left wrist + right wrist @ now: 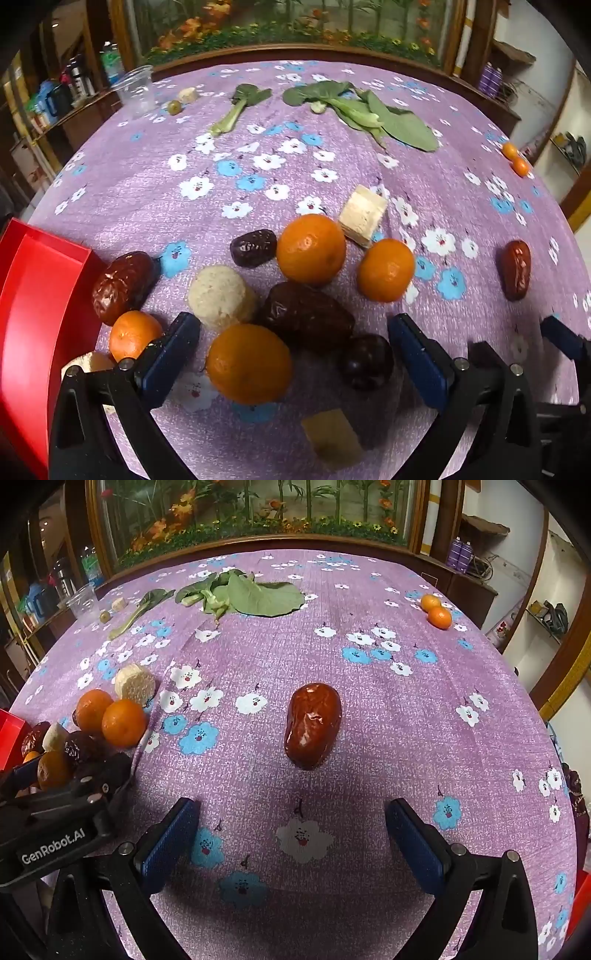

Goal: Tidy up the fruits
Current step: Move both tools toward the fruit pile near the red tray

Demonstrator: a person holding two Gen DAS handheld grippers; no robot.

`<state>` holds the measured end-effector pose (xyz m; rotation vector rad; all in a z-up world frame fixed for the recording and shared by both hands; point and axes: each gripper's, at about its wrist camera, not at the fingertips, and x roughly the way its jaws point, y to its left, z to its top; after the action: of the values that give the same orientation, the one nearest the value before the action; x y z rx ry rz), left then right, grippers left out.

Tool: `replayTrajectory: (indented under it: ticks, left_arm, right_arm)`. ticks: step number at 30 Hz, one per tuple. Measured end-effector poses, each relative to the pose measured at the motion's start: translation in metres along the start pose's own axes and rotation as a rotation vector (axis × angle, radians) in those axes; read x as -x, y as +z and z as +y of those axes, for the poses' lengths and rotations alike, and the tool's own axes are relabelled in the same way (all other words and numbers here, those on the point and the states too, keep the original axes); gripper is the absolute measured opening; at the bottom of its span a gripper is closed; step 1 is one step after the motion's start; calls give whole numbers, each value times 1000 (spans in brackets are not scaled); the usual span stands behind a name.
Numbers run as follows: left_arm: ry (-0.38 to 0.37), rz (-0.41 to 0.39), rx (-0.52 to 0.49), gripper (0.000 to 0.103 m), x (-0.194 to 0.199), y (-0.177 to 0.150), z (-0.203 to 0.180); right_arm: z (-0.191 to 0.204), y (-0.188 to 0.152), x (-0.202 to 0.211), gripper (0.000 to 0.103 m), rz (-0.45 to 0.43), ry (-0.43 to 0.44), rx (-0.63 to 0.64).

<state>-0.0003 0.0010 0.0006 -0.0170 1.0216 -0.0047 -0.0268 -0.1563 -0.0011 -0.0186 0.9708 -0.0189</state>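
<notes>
Orange fruit (248, 363) sits between the wide-open left gripper (293, 350) fingers, beside dark dates (a red tray (33, 295) waits nearby). Right gripper (291, 834) gapes wide before one red date (313, 725).

Six oranges (311, 248) — six red dates (516, 270), two leafy greens (364, 110), one plastic cup (135, 92), one red tray (40, 306)

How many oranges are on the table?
6 oranges: four in the near pile, two at the far right edge. More may hide behind the left gripper.
</notes>
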Motion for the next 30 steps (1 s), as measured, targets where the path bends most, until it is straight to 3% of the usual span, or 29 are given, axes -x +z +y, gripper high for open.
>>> replayTrajectory:
  ticks: [2, 5, 12, 16, 23, 30]
  left_arm:
    - [-33, 15, -6, 101, 4, -1, 4]
    - [-77, -9, -2, 85, 23, -8, 14]
    - [-18, -322, 0, 85, 106, -26, 28]
    - [3, -445, 37, 85, 146, -43, 41]
    - [77, -470, 13, 92, 185, -65, 38]
    - [60, -479, 67, 94, 194, -79, 53]
  right_arm:
    - [1, 2, 0, 103, 5, 6, 6]
    - [-3, -1, 7, 102, 19, 18, -4]
    - [-5, -19, 63, 102, -116, 53, -38]
    - [-2, -33, 91, 103, -180, 71, -57]
    - [14, -48, 122, 103, -266, 59, -49]
    - [40, -61, 136, 103, -335, 5, 28]
